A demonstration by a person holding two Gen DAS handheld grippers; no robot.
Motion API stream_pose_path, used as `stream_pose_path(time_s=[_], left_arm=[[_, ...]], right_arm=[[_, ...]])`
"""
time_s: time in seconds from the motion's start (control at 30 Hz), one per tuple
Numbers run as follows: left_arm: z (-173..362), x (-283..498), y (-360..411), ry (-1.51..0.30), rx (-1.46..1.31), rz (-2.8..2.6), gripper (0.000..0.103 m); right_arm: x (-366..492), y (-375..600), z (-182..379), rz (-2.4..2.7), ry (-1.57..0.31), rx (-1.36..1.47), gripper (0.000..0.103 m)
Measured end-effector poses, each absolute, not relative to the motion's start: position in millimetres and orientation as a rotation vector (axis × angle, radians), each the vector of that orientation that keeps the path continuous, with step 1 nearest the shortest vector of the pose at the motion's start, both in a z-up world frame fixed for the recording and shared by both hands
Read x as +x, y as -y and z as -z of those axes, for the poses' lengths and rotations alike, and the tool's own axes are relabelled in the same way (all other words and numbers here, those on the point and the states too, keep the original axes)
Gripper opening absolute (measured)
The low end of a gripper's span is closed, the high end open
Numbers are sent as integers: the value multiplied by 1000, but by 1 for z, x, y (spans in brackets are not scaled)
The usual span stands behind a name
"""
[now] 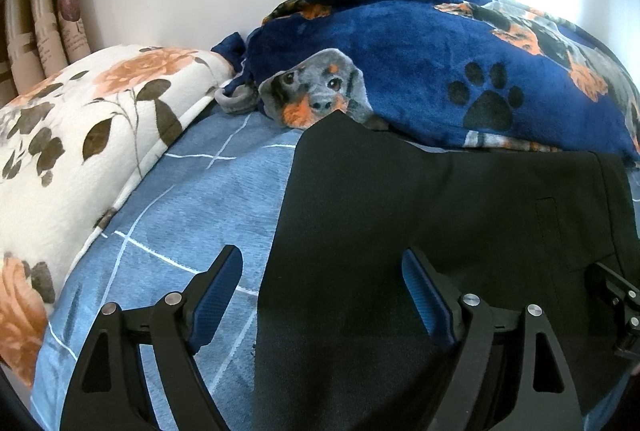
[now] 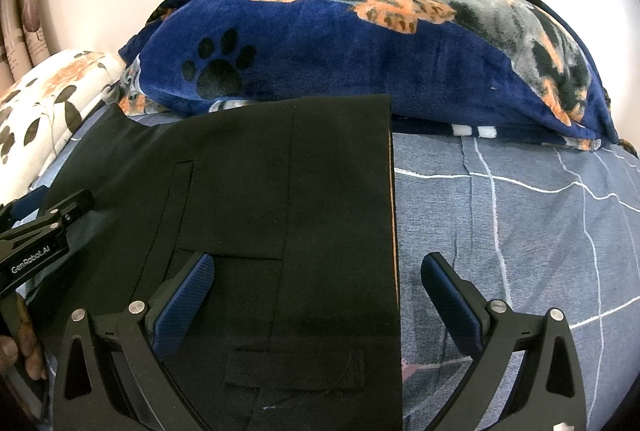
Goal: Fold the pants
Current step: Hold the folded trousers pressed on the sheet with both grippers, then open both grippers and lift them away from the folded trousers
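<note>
I had the left claw (image 1: 322, 287) spread wide and empty, straddling the left edge of the pants (image 1: 420, 215). The right claw (image 2: 318, 285) hung just as wide, holding nothing, over their straight right edge, one finger above cloth and one above the sheet (image 2: 520, 231). The pants lay flat on the bed, likely smoothed for a fold, their far end touching the blanket (image 2: 320, 63); a pillow (image 1: 80, 135) sat left.

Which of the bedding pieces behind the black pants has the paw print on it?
The navy fleece blanket with printed dogs; its black paw print sits just beyond the pants. The white pillow to its left shows only orange flowers.
</note>
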State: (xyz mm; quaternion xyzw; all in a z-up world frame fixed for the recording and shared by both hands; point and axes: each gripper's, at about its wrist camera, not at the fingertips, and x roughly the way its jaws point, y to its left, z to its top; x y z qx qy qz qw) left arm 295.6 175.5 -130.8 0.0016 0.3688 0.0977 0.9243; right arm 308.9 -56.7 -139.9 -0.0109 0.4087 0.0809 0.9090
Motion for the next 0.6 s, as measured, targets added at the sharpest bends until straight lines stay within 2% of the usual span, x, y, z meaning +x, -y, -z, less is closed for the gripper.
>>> stream_pose_path(time_s=[0.6], left_arm=[[118, 278, -172, -716, 97, -270, 85]], right_arm=[[311, 70, 144, -195, -884, 44, 102]])
